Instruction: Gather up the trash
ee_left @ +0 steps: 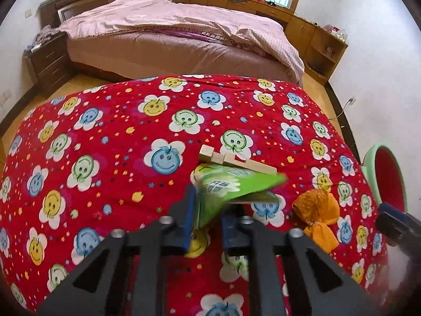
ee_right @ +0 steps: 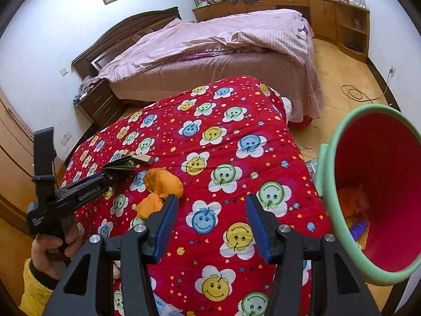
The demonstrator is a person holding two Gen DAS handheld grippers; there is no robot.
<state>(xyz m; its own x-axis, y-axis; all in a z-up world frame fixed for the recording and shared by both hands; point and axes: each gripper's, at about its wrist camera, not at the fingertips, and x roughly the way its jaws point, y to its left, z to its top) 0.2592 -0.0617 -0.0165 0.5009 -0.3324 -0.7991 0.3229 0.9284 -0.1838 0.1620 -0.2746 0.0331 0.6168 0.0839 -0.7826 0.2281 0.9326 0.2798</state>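
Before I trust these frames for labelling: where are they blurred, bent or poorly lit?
Left wrist view: strong fisheye bend with dark corners; the green wrapper in the left tongs is smeared at its right tip, and the right tongs are blurred at the frame edge. Right wrist view: the same bending; even daylight; the bin's green rim looks soft up close.

Ahead of the right gripper's fingers [ee_right: 168, 218] the red worktop [ee_right: 223, 158] lies bare; orange wrapper [ee_right: 163, 181] left, bin [ee_right: 342, 184] right.

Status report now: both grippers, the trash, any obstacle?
Left gripper shut on green wrapper. Right gripper open, empty. Orange wad on quilt. Bin unobstructed.
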